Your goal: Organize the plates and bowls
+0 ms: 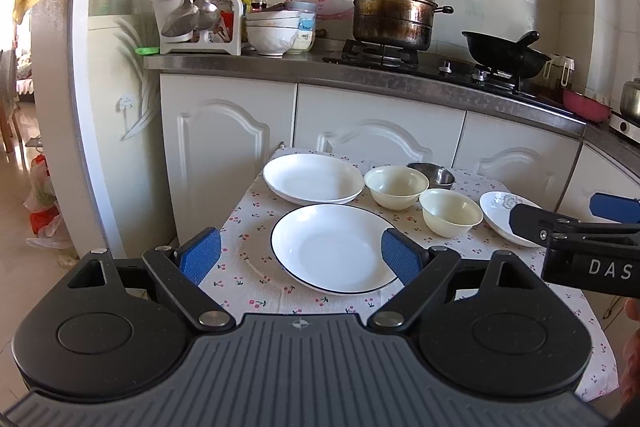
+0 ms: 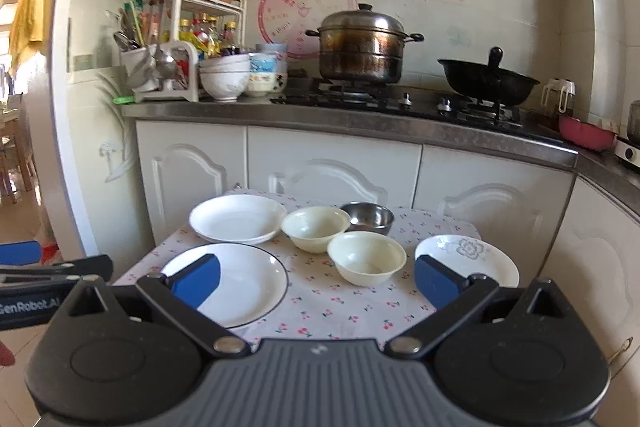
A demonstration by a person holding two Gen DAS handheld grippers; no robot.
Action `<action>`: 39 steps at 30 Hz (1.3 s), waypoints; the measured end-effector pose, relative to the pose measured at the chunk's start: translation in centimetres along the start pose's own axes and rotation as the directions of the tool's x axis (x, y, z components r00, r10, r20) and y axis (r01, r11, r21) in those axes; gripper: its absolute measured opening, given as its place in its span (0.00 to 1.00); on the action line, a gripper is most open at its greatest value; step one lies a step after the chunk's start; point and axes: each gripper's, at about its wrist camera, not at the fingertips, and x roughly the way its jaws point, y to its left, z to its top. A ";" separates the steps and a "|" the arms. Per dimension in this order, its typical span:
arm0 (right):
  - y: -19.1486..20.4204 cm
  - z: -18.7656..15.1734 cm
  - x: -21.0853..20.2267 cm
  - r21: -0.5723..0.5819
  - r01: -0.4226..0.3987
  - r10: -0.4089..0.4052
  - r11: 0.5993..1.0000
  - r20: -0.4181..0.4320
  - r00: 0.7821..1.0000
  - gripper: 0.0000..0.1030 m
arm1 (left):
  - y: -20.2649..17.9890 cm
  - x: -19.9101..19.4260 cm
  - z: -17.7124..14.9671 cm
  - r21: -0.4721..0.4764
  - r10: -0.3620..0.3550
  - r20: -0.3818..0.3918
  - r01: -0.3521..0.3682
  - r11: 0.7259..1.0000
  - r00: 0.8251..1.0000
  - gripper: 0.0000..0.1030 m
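Observation:
On a small table with a cherry-print cloth (image 1: 256, 291) lie a black-rimmed white plate (image 1: 334, 247) (image 2: 240, 283), a plain white plate (image 1: 312, 179) (image 2: 236, 219), two cream bowls (image 1: 396, 187) (image 1: 450, 213) (image 2: 316, 229) (image 2: 366, 257), a steel bowl (image 1: 434, 173) (image 2: 368, 217) and a flowered white dish (image 1: 500, 211) (image 2: 466, 255). My left gripper (image 1: 300, 257) is open above the black-rimmed plate, holding nothing. My right gripper (image 2: 316, 285) is open over the cloth in front of the nearer cream bowl, also holding nothing.
White cabinets (image 1: 360, 131) stand right behind the table. On the counter above are stacked bowls (image 1: 274, 31), a utensil rack (image 1: 200, 3), a steamer pot (image 1: 394, 13) and a black wok (image 1: 506, 57) on the stove. Open floor (image 1: 24, 267) lies to the left.

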 end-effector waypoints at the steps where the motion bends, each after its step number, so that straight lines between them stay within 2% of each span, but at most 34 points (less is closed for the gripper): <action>1: 0.2 0.0 -0.2 -0.001 -0.006 0.006 1.000 0.005 1.000 0.99 | 0.0 -0.2 -0.1 0.000 -0.002 0.002 0.002 1.000 1.000 1.00; 15: 0.7 0.5 -2.5 0.017 -0.067 0.066 0.998 0.055 0.996 0.99 | 0.3 -1.2 -0.4 0.009 -0.007 -0.003 0.007 1.000 1.000 1.00; 20: 0.5 0.4 -2.1 0.004 -0.068 0.068 0.998 0.080 0.994 0.99 | 0.2 -0.1 -0.4 0.028 -0.024 -0.029 0.025 0.999 0.999 1.00; 24: 0.3 -0.1 -1.4 -0.005 -0.060 0.060 0.998 0.131 0.990 0.99 | 0.1 1.7 -0.4 0.037 -0.041 -0.063 0.044 0.998 0.997 1.00; 30: -0.6 -0.6 0.6 0.055 -0.068 0.063 0.996 0.089 0.994 0.99 | -0.2 4.8 -0.8 0.047 -0.085 -0.115 0.091 0.995 0.990 1.00; 34: -0.5 -1.3 2.0 0.066 -0.102 0.099 0.993 0.049 0.994 0.99 | -0.4 6.8 -1.3 0.039 -0.113 -0.154 0.120 0.992 0.982 1.00; 39: -0.2 -1.7 3.7 0.072 -0.067 0.067 0.995 0.000 0.998 0.99 | -0.1 8.9 -1.5 0.039 -0.119 -0.190 0.129 0.991 0.975 1.00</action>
